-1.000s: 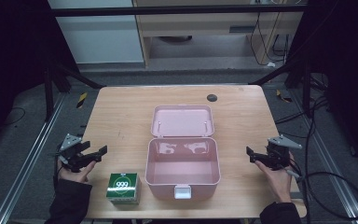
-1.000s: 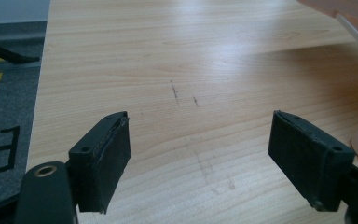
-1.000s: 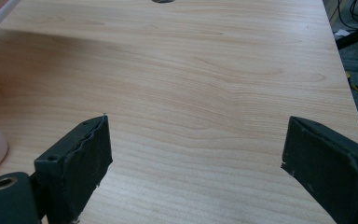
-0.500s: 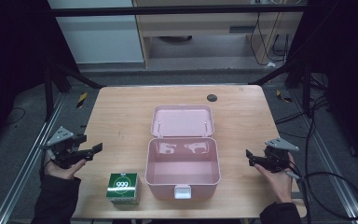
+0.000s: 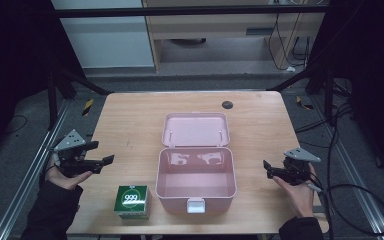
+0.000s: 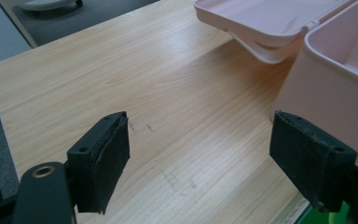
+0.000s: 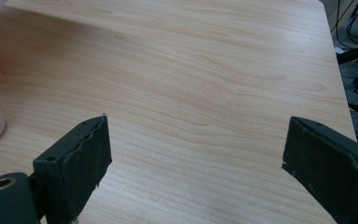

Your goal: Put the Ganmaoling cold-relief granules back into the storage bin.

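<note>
A pink box (image 5: 175, 200) stands open and empty mid-table, its lid (image 5: 195, 129) lying flat behind it. A green carton marked 999 (image 5: 132, 201) sits near the front edge, left of the box. My left gripper (image 5: 104, 152) hovers over the table's left edge, pointing right toward the box. Its jaws have just been opening a little and stand open with nothing between them. In the left gripper view, my left gripper (image 6: 200, 126) frames bare wood, with the box wall (image 6: 335, 93) at right. My right gripper (image 5: 267, 169) is open over the table's right side, and in its own view (image 7: 196, 126) it holds nothing.
A small black round disc (image 5: 227, 104) lies near the table's far edge. Metal frame rails (image 5: 25, 180) run along both sides of the wooden table (image 5: 125, 120). Cables (image 5: 360, 190) trail on the floor at right. Bare wood lies between each gripper and the box.
My left gripper has risen and drifted left, from over the table toward its left edge. The right gripper, box and carton have stayed put.
</note>
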`<move>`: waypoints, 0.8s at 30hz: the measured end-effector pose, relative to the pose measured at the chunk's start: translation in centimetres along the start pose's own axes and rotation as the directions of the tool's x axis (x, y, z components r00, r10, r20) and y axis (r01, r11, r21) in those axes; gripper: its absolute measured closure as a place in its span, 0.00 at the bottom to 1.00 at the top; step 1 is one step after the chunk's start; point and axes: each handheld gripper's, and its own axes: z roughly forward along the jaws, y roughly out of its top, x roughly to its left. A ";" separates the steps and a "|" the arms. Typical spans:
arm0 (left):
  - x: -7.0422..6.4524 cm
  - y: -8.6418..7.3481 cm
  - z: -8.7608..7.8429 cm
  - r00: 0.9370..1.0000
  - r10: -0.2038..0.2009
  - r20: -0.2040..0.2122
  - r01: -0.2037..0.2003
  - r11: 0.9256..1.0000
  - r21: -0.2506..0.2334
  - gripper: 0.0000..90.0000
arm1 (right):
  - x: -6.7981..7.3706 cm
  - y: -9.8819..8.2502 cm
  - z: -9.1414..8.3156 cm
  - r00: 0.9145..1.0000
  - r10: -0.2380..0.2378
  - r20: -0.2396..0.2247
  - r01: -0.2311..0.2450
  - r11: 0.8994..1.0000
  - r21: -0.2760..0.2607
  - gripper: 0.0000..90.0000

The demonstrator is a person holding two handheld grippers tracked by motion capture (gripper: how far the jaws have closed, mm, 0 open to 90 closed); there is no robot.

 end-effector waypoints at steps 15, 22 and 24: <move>-1.1 0.3 -0.9 0.985 0.134 0.109 -0.144 0.985 0.092 0.22 | 0.2 -0.3 0.1 1.000 -0.023 -0.007 0.023 1.000 0.014 0.09; -1.9 0.7 -0.8 0.965 0.200 0.170 -0.223 0.966 0.130 0.21 | 0.3 -0.3 0.2 0.999 -0.030 -0.014 0.031 0.999 0.024 0.09; -2.4 0.9 -0.7 0.953 0.230 0.196 -0.262 0.953 0.154 0.21 | 0.3 -0.4 0.2 0.999 -0.031 -0.017 0.031 0.999 0.026 0.09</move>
